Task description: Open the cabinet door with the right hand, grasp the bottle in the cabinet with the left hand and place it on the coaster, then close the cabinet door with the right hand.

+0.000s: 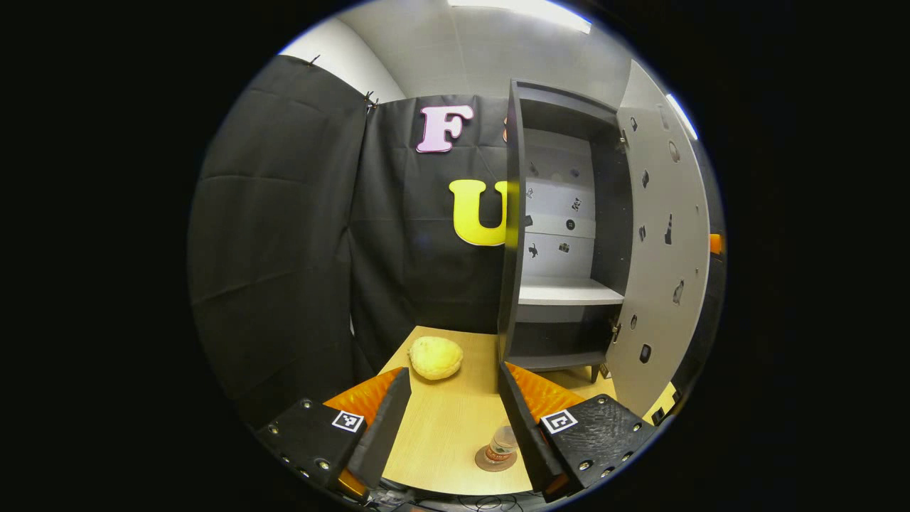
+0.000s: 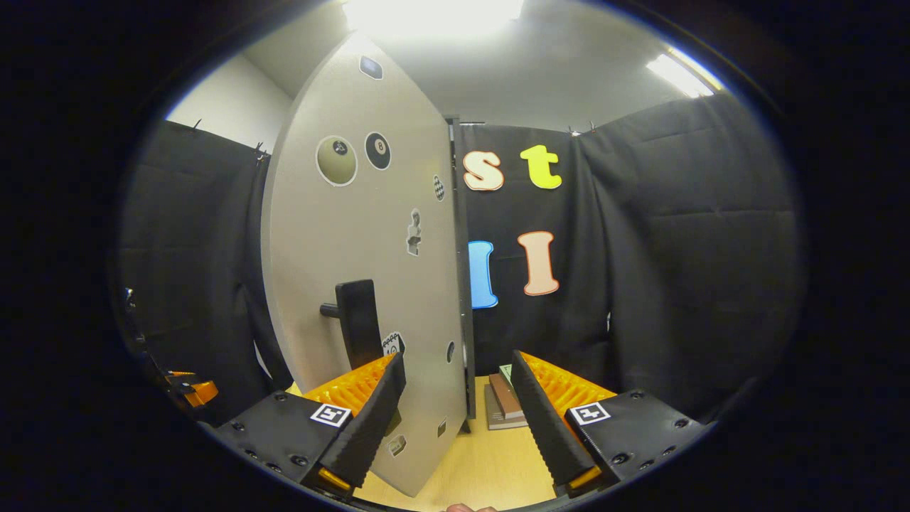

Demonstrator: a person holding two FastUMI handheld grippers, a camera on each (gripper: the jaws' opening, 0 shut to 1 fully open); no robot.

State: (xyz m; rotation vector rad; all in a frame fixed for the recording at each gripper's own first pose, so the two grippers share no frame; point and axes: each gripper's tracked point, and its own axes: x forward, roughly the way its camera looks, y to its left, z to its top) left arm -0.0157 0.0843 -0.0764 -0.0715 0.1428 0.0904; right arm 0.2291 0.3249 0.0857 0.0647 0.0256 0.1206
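bottle (image 1: 503, 442) sitting on the coaster (image 1: 495, 459) in front of the cabinet (image 1: 561, 235), cabinet door (image 2: 362, 284) swung wide, both grippers' jaws released, holding nothing

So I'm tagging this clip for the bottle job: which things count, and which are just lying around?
Part of the job:
- cabinet, standing open
- cabinet door with its handle
- bottle, already standing on the coaster
- left gripper and right gripper, both open and empty

Lying about:
- yellow lumpy object on the table
- stacked books
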